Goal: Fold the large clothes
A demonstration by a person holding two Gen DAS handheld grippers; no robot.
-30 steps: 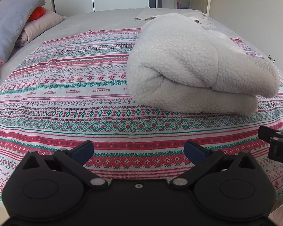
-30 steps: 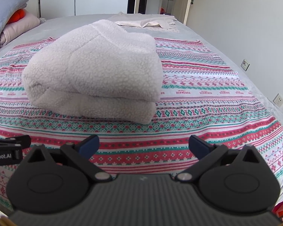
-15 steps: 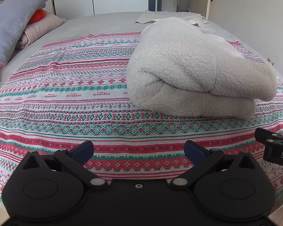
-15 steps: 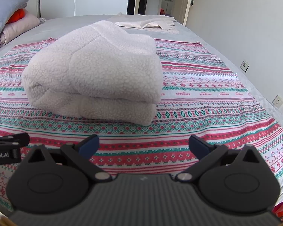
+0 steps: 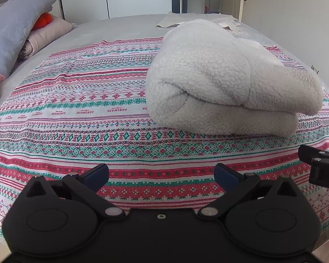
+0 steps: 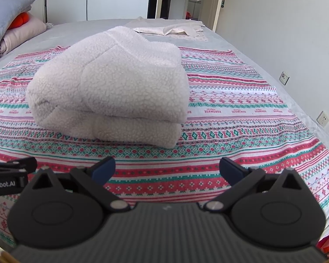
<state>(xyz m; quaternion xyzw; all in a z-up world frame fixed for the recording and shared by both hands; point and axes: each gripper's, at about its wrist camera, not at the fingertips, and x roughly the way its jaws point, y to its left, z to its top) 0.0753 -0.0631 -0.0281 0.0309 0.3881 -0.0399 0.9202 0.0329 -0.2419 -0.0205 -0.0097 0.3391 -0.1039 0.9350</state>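
Observation:
A thick white fleece garment (image 5: 226, 83) (image 6: 111, 92) lies folded into a bulky bundle on the patterned red, green and white bedspread (image 5: 76, 100) (image 6: 241, 118). My left gripper (image 5: 162, 175) hovers over the bedspread's near edge, short of the bundle and to its left, open and holding nothing. My right gripper (image 6: 167, 171) is also open and empty, in front of the bundle's near right corner. The tip of the right gripper shows at the right edge of the left wrist view, and the left one at the left edge of the right wrist view.
Pillows and a grey blanket (image 5: 13, 35) are stacked at the bed's head on the left. A flat light cloth (image 6: 173, 29) lies at the far end of the grey bed. A white wall with sockets (image 6: 284, 77) runs along the right side.
Both grippers have drawn back slightly and tilted up, so the bundle sits a little lower and farther in view. Both stay open and the garment has not moved.

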